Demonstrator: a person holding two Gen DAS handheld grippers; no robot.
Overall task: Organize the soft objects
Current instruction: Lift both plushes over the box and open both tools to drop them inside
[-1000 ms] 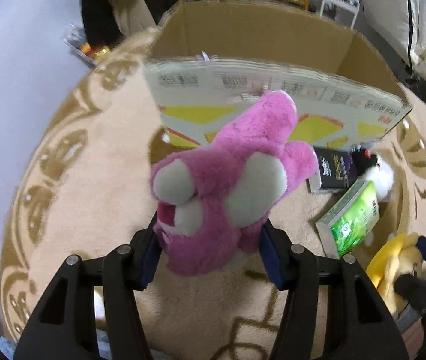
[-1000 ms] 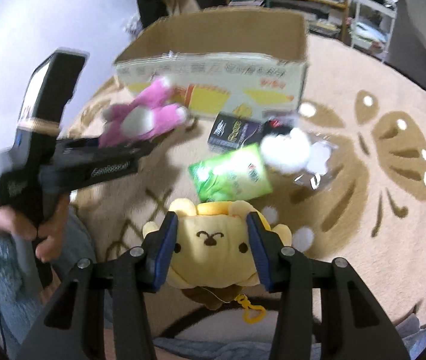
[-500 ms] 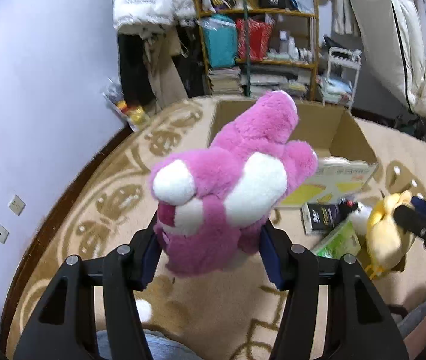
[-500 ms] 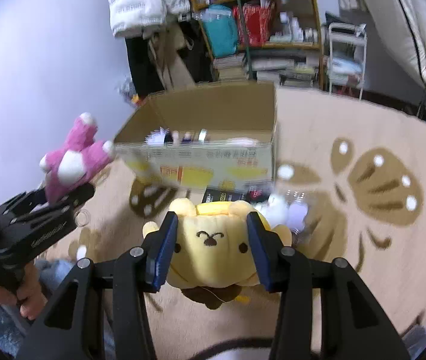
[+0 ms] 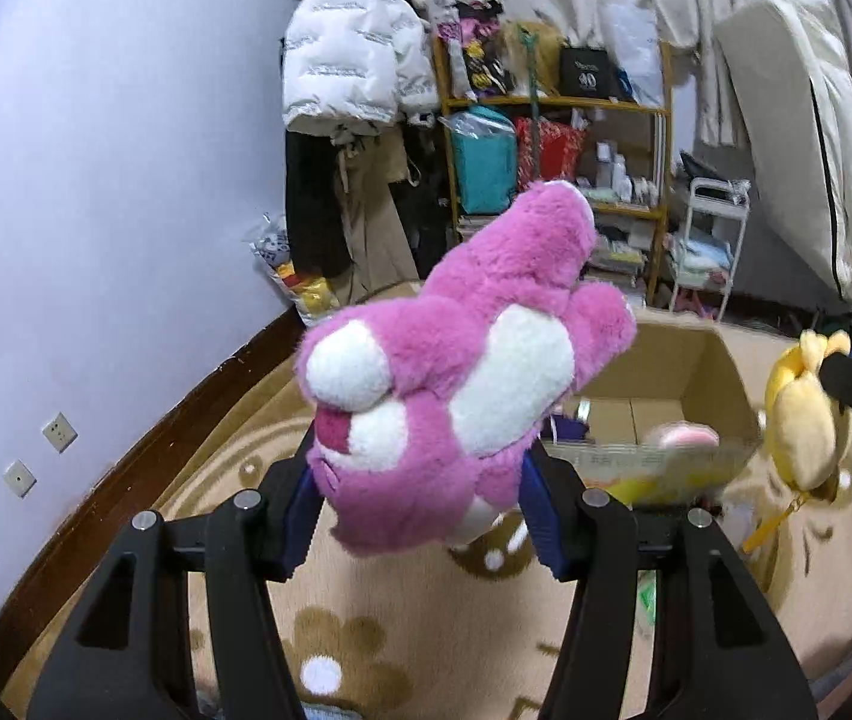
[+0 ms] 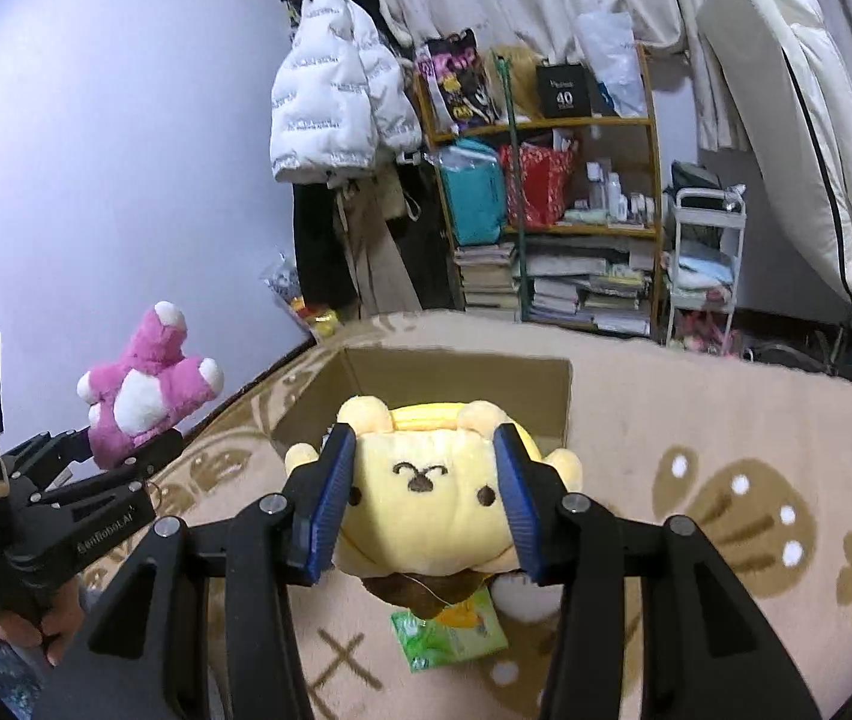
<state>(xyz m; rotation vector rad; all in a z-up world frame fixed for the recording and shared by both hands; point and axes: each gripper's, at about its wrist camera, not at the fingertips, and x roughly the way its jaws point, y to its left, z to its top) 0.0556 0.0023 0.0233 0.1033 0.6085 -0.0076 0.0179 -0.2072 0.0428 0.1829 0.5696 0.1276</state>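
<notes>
My left gripper [image 5: 420, 492] is shut on a pink plush bear [image 5: 456, 372] with white patches and holds it high above the rug; the bear [image 6: 147, 384] and the left gripper [image 6: 126, 456] also show at the left of the right wrist view. My right gripper [image 6: 426, 495] is shut on a yellow plush dog [image 6: 432, 498], lifted in front of an open cardboard box [image 6: 462, 378]. In the left wrist view the yellow plush [image 5: 804, 420] hangs at the right, beside the box [image 5: 684, 378], which holds a pale pink soft thing [image 5: 681, 437].
A beige rug [image 6: 726, 450] with brown flower patterns covers the floor. A green packet [image 6: 450, 636] and a white plush [image 6: 522, 594] lie on it below the yellow dog. A cluttered shelf [image 6: 552, 192], a hung white jacket [image 6: 336, 102] and a white trolley [image 6: 705, 258] stand behind.
Both grippers have risen and tilted up with their plush toys still held. The box has dropped lower in both views and the back of the room has come into view.
</notes>
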